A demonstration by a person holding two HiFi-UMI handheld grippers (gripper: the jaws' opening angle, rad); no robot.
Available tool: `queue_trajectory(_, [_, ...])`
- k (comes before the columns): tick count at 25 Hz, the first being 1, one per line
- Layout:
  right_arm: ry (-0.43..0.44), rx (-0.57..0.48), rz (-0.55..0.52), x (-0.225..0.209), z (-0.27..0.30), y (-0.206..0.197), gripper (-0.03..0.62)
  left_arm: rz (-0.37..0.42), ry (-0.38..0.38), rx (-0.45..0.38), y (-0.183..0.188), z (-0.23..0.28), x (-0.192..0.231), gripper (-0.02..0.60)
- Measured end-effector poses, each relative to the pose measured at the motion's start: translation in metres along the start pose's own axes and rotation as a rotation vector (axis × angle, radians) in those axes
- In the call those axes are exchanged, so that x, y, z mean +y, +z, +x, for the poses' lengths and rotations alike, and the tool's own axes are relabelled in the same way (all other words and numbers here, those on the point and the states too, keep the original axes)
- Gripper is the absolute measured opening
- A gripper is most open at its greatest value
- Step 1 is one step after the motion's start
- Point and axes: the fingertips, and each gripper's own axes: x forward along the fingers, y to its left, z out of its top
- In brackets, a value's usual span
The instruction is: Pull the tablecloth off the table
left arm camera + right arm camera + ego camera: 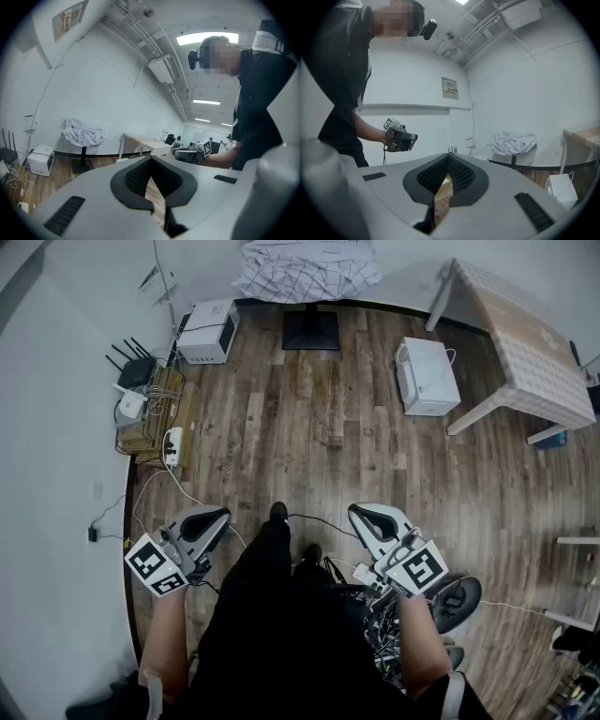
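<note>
Two tools are held shut and empty, low by the legs: the left tool (208, 521) and the right tool (372, 518). Nothing is grabbed yet. The checked tablecloth (307, 270) is bunched on the one-legged worktop (310, 315), far off at 12 o'clock.

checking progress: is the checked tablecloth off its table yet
No, the checked tablecloth lies heaped on top of the black pedestal table.
</note>
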Motion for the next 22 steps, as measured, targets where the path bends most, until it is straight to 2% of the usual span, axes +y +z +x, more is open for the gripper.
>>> queue_trajectory(4, [-0.022,0.018,-0.008,-0.018,0.013,-0.004,0.02,0.003,0.004,-0.023,0.014,0.01,0.028,0.011])
queue_trajectory(7, [-0.043,0.041,-0.014,-0.032,0.026,-0.007,0.02,-0.005,-0.024,-0.021,0.013,0.026,0.043,0.011])
queue_trajectory(11, [-0.03,-0.008,-0.02,-0.051,0.054,0.008,0.021,-0.012,-0.061,0.004,0.009,0.053,0.076,0.011])
queue_trajectory(18, [0.001,0.068,-0.005,-0.114,0.138,0.03,0.023,-0.058,-0.068,-0.052,0.047,0.09,0.189,0.011])
queue_trajectory(22, [-0.044,0.132,-0.002,-0.154,0.186,0.045,0.023,-0.088,-0.083,-0.086,0.071,0.101,0.253,0.011])
